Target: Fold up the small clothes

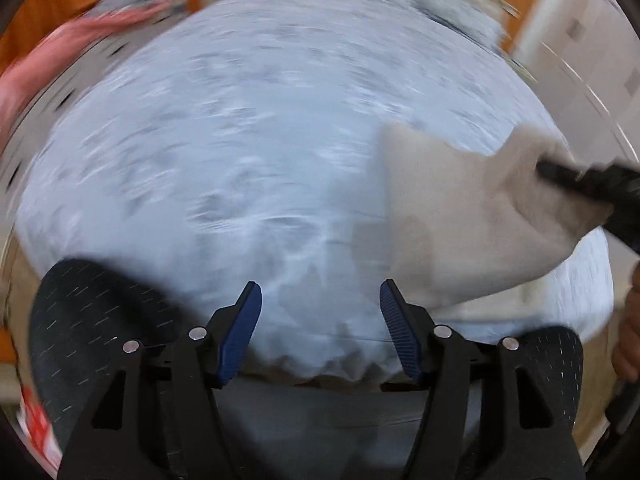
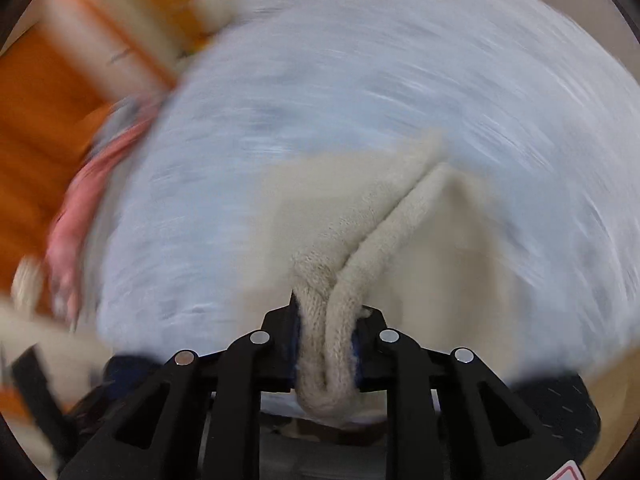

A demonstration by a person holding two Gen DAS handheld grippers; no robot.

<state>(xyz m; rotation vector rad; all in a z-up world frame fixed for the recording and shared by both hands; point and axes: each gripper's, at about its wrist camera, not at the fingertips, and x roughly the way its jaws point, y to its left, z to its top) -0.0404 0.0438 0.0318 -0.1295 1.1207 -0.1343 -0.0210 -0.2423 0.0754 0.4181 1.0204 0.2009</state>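
Your left gripper (image 1: 321,330) points steeply down over the pale blue cloth (image 1: 248,152), jaws spread wide w/ nothing between the blue pads (image 1: 240,336): released. Only bare cloth shows in the gap.

Your right gripper (image 2: 326,344) is clenched on the cream sock (image 2: 360,216), grasping it at the ribbed cuff; the knit is bunched in two folds between the jaws & a loop of it hangs out the near side. In the right wrist view the rest of the sock runs away from the jaws toward the far side, over the cloth. In the left wrist view the same sock (image 1: 460,216) sits at right, w/ the right gripper's black finger (image 1: 560,174) coming in from the right edge to pinch its far-right corner; the sock's near edge lies just right of your left gripper's right pad.

Part of a hand (image 1: 628,332) shows at the right edge of the left view.

Room: the cloth is open across centre & left. Its near hem (image 1: 320,372) is gathered just past your left fingers. A pink garment (image 1: 80,40) lies at the far-left edge of the cloth. Both views are motion-blurred, so finer edges can't be told.
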